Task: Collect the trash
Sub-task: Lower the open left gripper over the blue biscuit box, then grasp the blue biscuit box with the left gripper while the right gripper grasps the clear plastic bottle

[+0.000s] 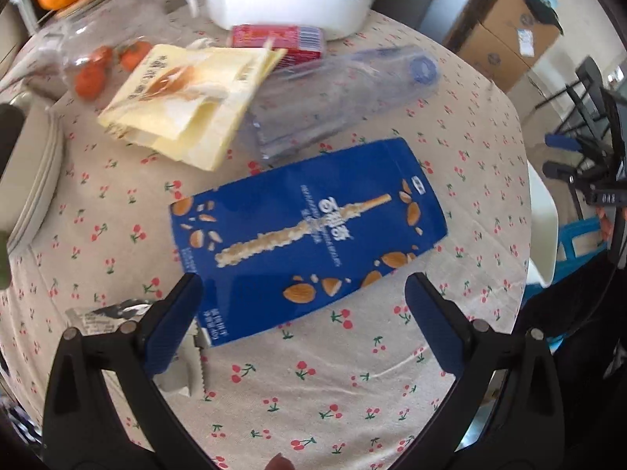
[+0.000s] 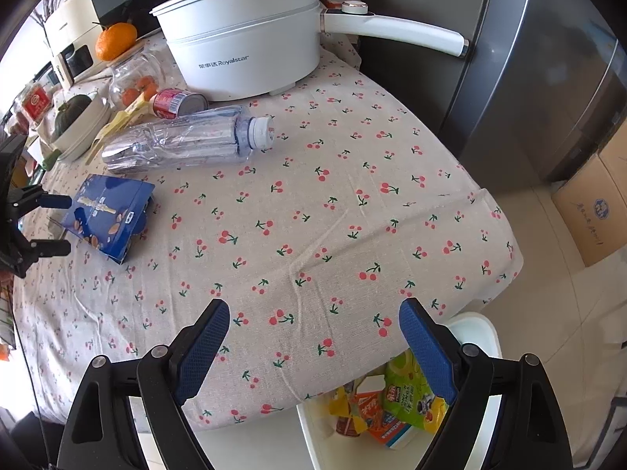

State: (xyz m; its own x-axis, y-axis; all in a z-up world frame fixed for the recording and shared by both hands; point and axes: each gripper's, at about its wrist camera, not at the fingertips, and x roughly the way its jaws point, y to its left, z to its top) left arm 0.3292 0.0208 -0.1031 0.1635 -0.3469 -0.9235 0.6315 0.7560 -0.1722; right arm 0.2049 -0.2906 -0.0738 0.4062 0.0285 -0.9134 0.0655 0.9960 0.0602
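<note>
On white pot [image 2: 243, 47]: "Royalstar"

A flattened blue snack box [image 1: 309, 235], printed with almonds and a biscuit stick, is lying flat on the cherry-patterned tabletop [image 2: 333, 215]. Just beyond it, a clear plastic bottle [image 2: 184, 141] with its cap on is lying on its side. A yellow wrapper [image 1: 188, 98] is resting crumpled, partly overlapping the bottle's base. A red can [image 2: 176, 103] is lying on its side behind the bottle. Colourful wrappers are being held in a white bin [image 2: 486, 333] beside the tabletop's edge.
</note>
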